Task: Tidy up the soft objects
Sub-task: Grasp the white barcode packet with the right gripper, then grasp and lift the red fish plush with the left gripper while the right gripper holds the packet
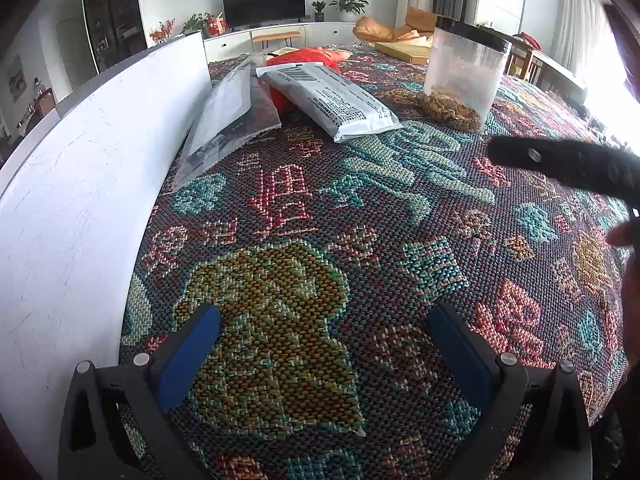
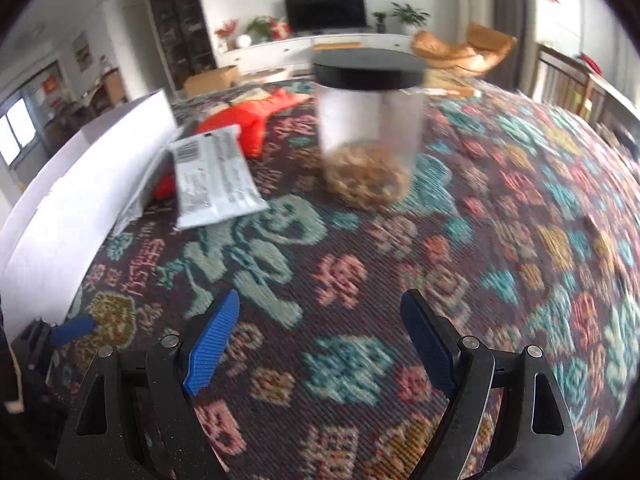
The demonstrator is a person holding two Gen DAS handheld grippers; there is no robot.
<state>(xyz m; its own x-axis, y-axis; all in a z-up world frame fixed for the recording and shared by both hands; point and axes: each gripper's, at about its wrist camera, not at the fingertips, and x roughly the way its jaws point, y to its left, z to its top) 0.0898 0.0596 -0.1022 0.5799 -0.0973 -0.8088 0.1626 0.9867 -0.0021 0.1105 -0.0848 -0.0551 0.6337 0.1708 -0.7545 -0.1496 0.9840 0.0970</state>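
A grey soft mailer bag [image 1: 332, 100] lies on the patterned cloth, partly over a red soft item [image 1: 308, 58]. A clear flat bag [image 1: 232, 116] leans against the white box [image 1: 88, 184]. My left gripper [image 1: 324, 320] is open and empty, low over the cloth, well short of the bags. My right gripper [image 2: 320, 312] is open and empty, facing a clear jar [image 2: 370, 128] with a black lid. The mailer bag [image 2: 214, 176] and the red item [image 2: 250, 120] show at its left. The right view is blurred. The right gripper's black body [image 1: 568, 164] shows in the left view.
The white box wall [image 2: 80, 196] runs along the left side. The jar [image 1: 464, 68] holds brown bits at its bottom. A flat cardboard box [image 1: 404, 52] lies at the far edge. The left gripper's tip [image 2: 72, 328] shows at the lower left of the right view.
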